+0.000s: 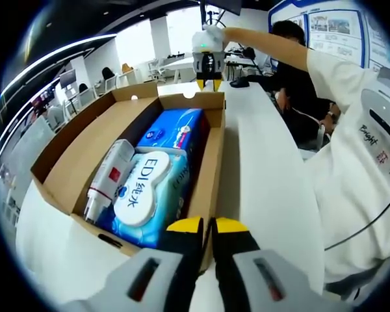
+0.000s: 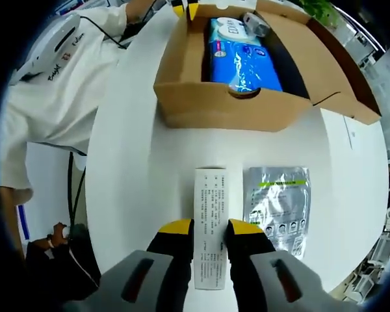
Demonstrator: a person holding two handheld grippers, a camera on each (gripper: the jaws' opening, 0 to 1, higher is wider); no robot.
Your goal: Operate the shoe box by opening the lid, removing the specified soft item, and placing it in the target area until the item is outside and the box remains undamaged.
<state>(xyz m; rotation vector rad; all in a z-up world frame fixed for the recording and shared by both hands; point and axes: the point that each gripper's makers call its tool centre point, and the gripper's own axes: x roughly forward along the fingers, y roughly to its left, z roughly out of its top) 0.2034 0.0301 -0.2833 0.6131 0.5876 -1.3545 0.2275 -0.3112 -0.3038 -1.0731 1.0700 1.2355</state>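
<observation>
my left gripper [image 1: 207, 225] sits at 6 o'clock in its view, jaws nearly together at the near wall of the shoe box [image 1: 211, 153], gripping nothing i can confirm. the box is open; inside lie a blue wipes pack [image 1: 151, 195], a second blue pack [image 1: 173, 129] and a white tube [image 1: 107, 177]. my right gripper [image 2: 208, 229] is slightly open, astride a white leaflet [image 2: 209, 224] on the table [image 2: 127, 195]; actual contact cannot be told. a silver pouch [image 2: 277, 205] lies at 3 o'clock beside it.

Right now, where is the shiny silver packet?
In the right gripper view, the silver packet lies flat on the white table, outside the shoe box, just right of the white paper slip.
</observation>
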